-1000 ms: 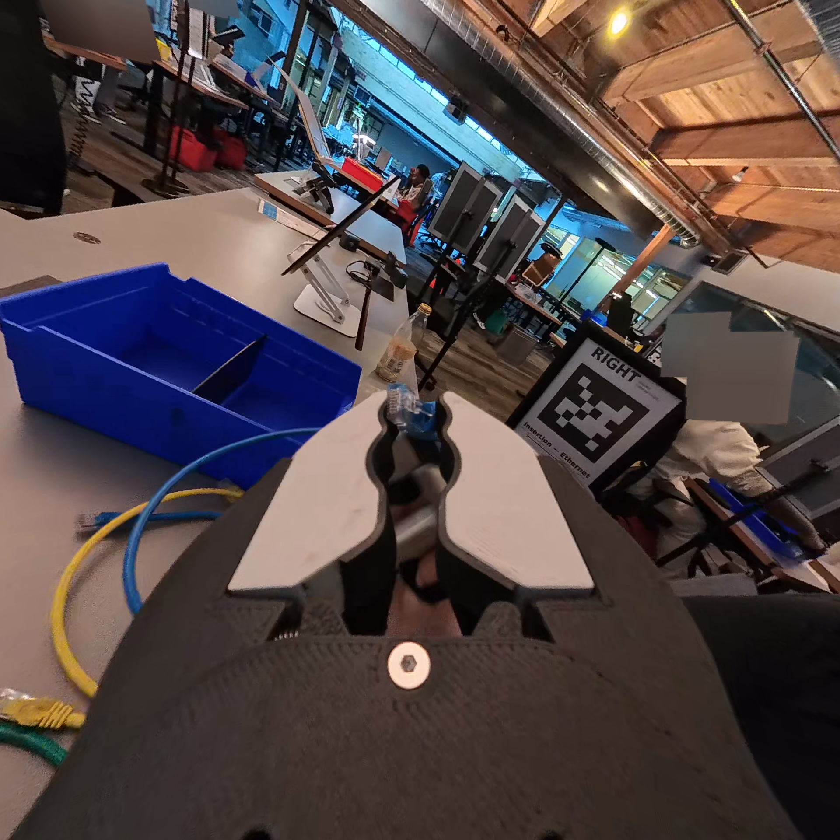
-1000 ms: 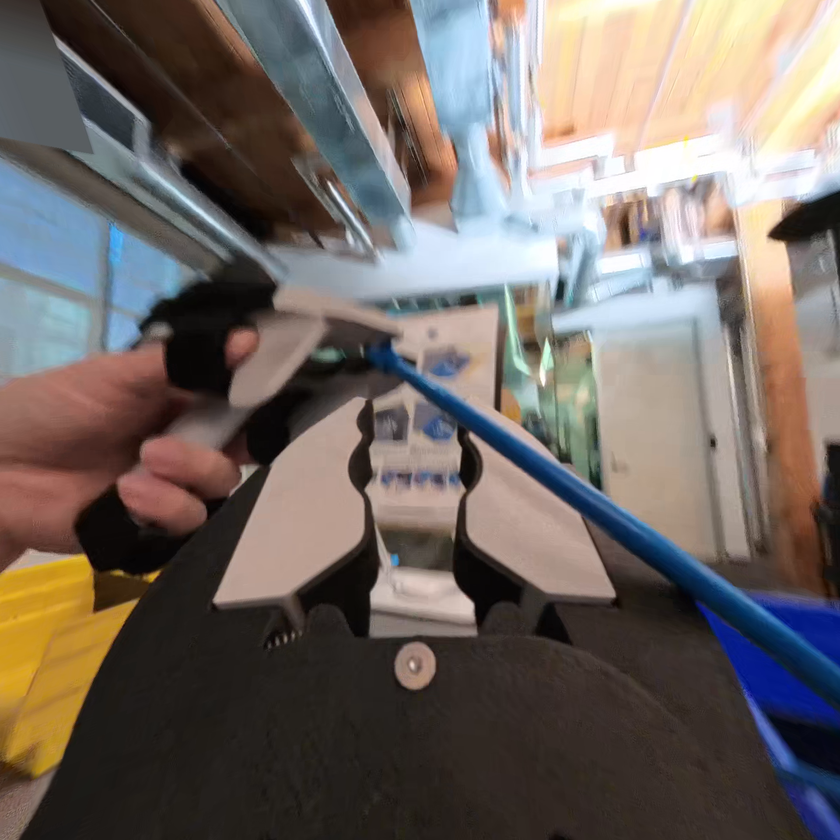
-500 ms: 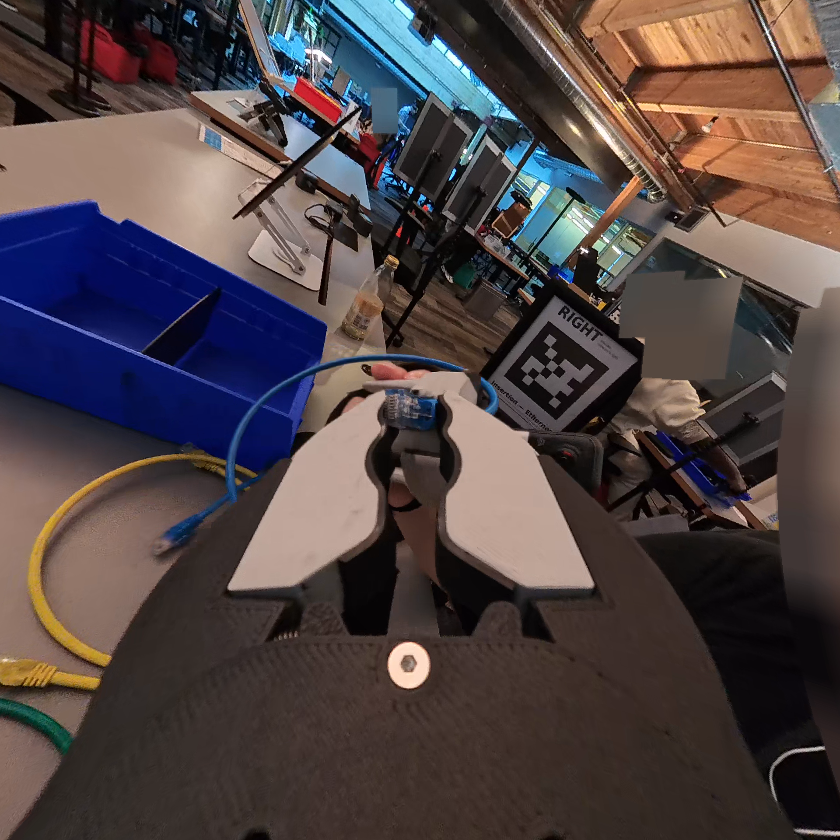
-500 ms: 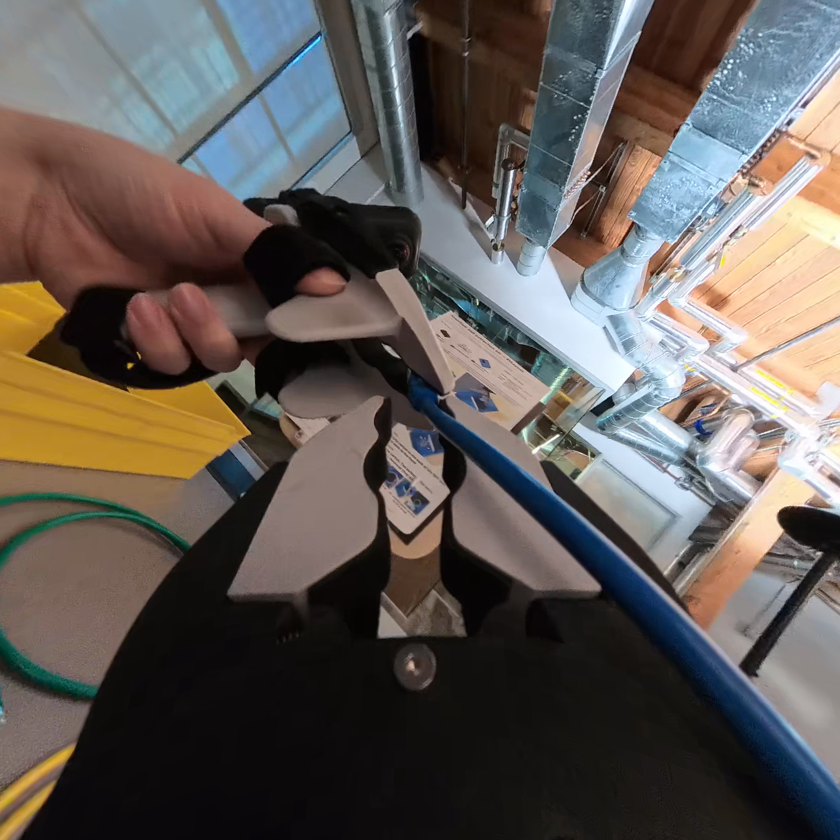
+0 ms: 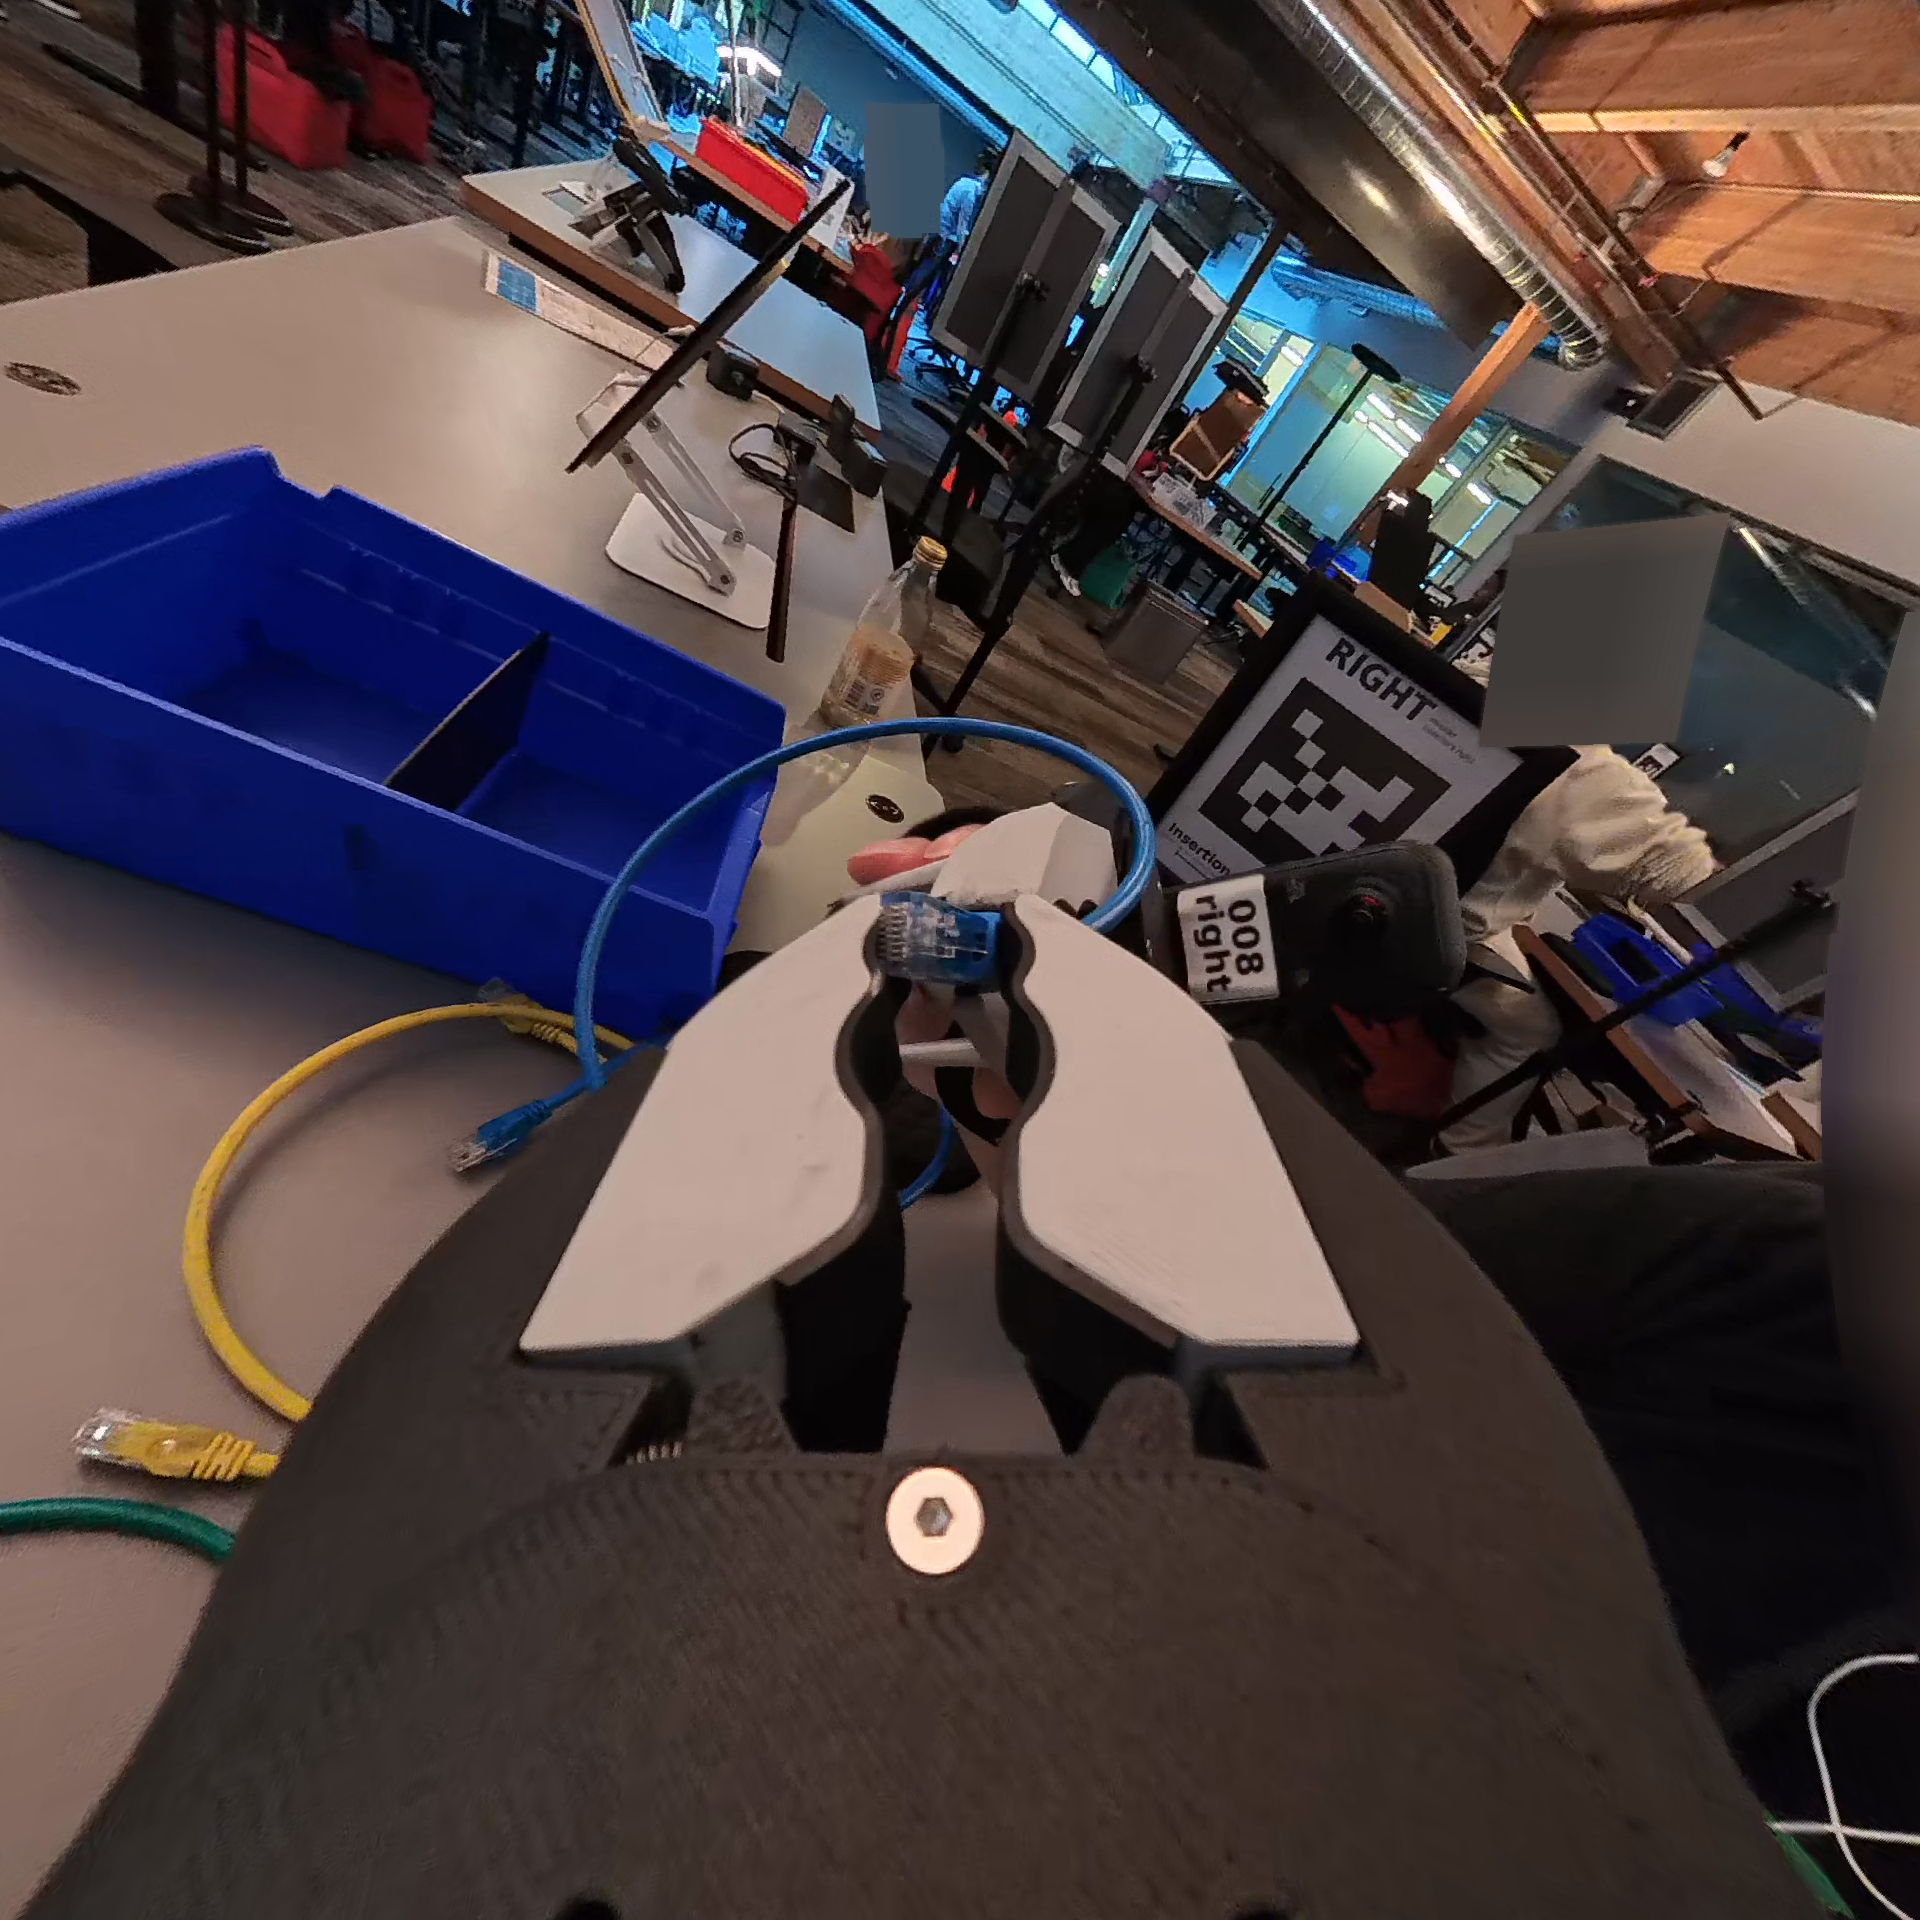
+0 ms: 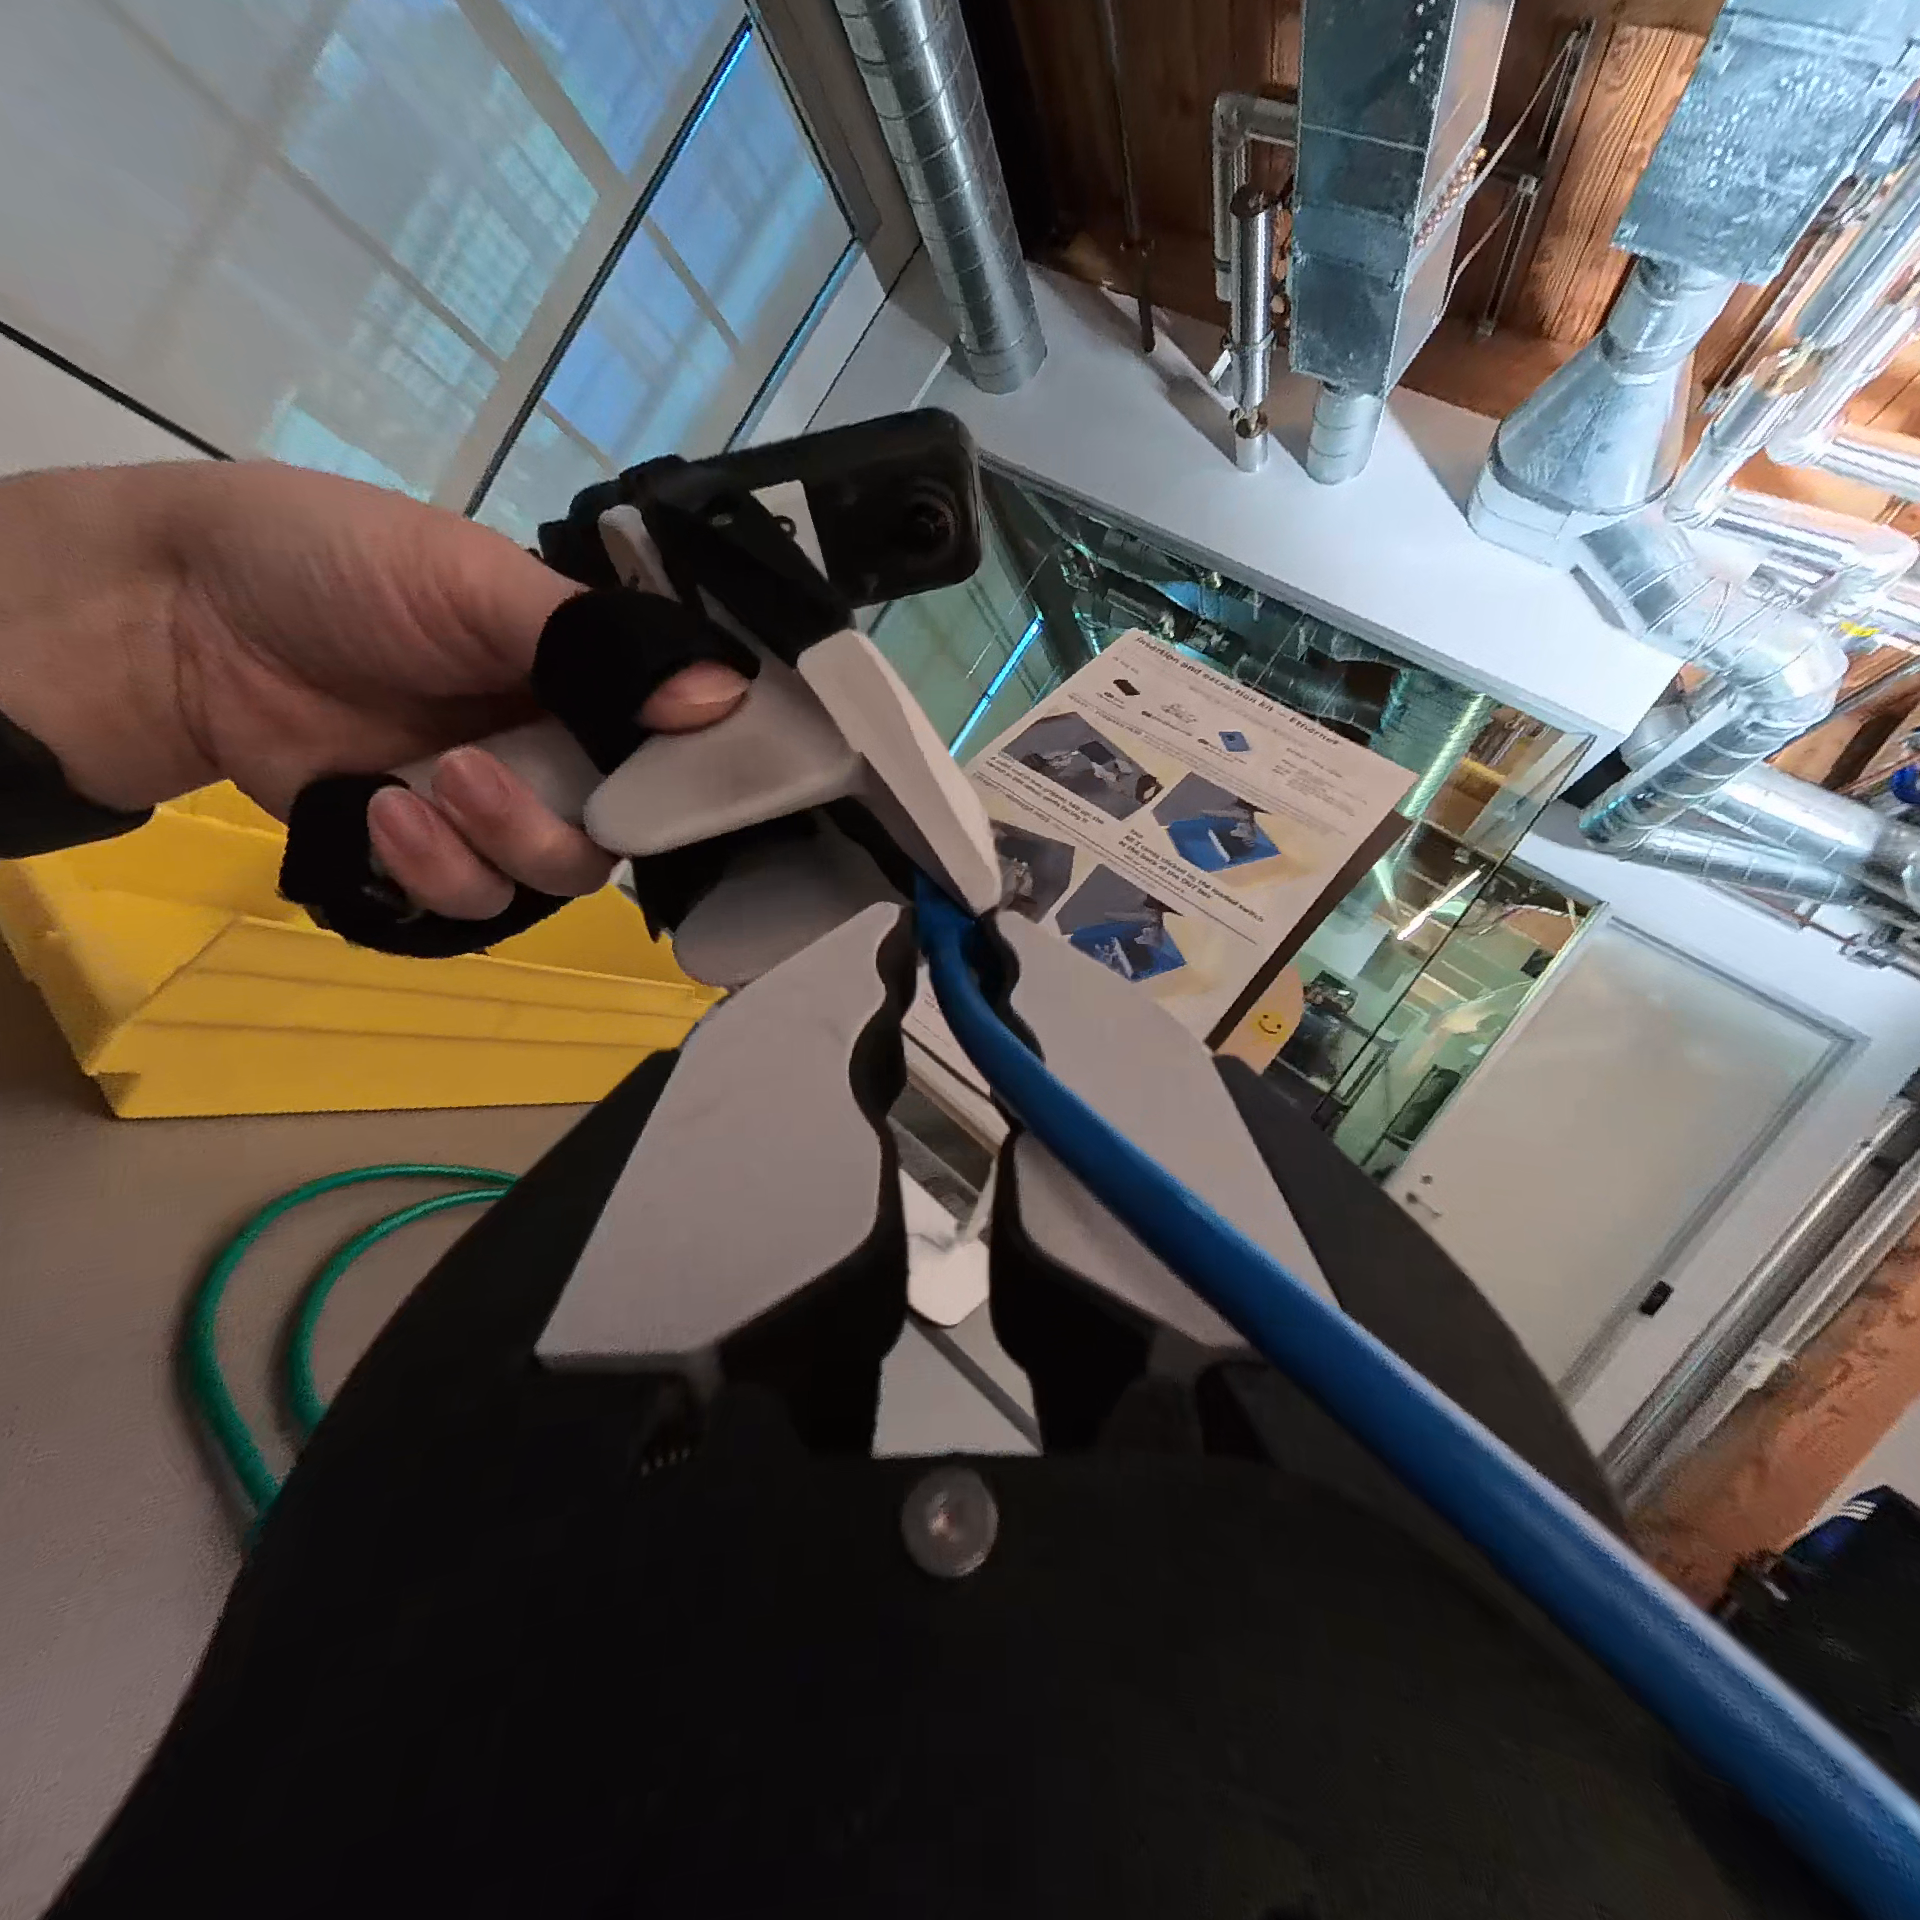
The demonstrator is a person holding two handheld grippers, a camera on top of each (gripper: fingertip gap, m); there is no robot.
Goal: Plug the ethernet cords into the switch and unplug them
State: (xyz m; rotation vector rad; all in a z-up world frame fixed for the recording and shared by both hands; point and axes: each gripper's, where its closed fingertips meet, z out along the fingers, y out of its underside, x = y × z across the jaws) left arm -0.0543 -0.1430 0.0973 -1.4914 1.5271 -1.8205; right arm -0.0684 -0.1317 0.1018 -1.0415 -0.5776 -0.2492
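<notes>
so both tongs are on the same blue cord [image 5: 665, 883] right now, up in the air off the table [image 5: 312, 343]. left tongs [image 5: 935, 945] are clamped on the clear plug end [image 5: 930, 940], contacts facing out, i'd guess so it can go nose-first into a port. right tongs [image 6: 951, 920] are closed around the cable just behind that plug, looks like a handoff or a regrip to get the angle right.

the left view shows the loose stuff: the cord's other plug [image 5: 499, 1127] lying on the table by the yellow cord [image 5: 223, 1174], next to the blue bin [image 5: 343, 821]. right view has the yellow bin [image 6: 312, 997], the green cord [image 6: 249, 1278] and my left hand [image 6: 312, 665] instead. can't spot the switch in either view, might be hidden behind the tongs.
</notes>
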